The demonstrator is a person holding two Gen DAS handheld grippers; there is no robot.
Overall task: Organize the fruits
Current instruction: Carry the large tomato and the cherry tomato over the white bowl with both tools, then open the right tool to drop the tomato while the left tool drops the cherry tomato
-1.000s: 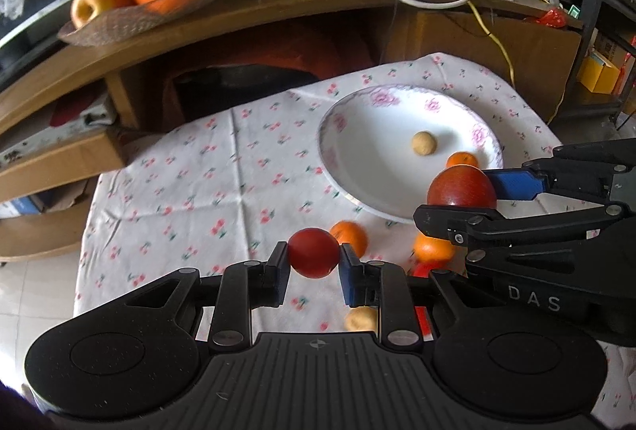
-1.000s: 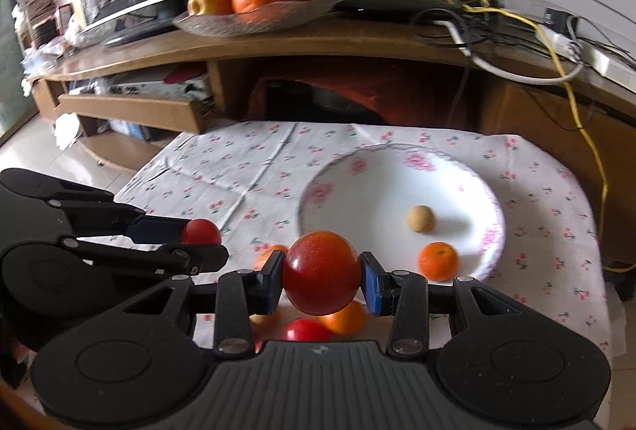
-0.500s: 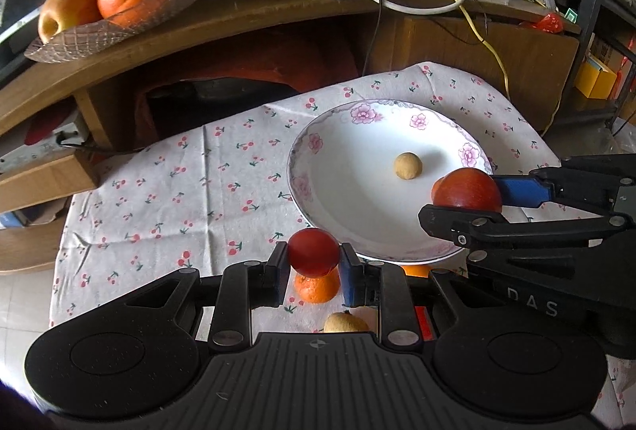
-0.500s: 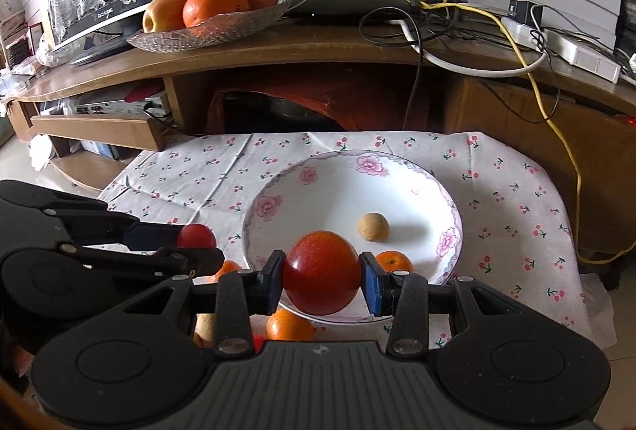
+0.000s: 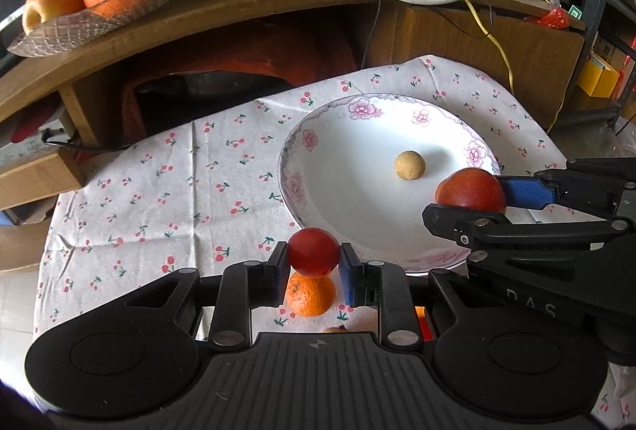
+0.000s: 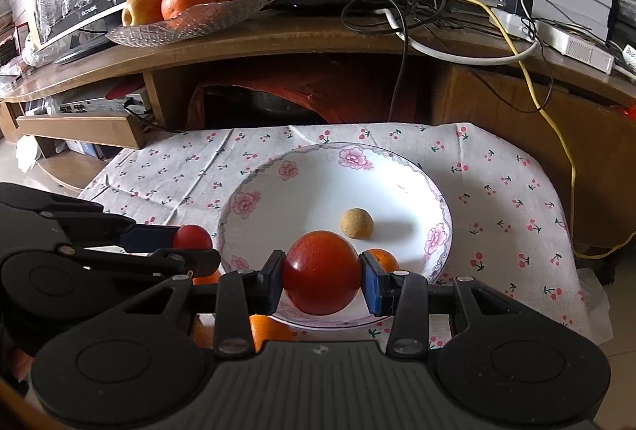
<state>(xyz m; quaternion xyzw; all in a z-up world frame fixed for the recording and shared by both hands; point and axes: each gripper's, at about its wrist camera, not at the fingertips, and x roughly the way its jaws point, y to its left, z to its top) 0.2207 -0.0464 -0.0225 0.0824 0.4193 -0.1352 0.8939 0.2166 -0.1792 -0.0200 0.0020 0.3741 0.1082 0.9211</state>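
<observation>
Right now my left gripper (image 5: 313, 263) is clamped on a small glossy red fruit (image 5: 313, 252), held above the cherry-print cloth (image 5: 159, 191) just outside the plate's near rim (image 5: 290, 191). My right gripper (image 6: 321, 281) grips a larger red fruit (image 6: 320, 279), smooth and shiny, over the plate's front edge. Inside the plate sit a tan ball-like fruit (image 6: 357, 223) and what looks like a tangerine (image 6: 383, 259), half hidden. The plate's centre and left half lie bare.

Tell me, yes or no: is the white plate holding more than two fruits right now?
No: the right wrist view shows only a tan ball and a small orange lying in the white plate.
</observation>
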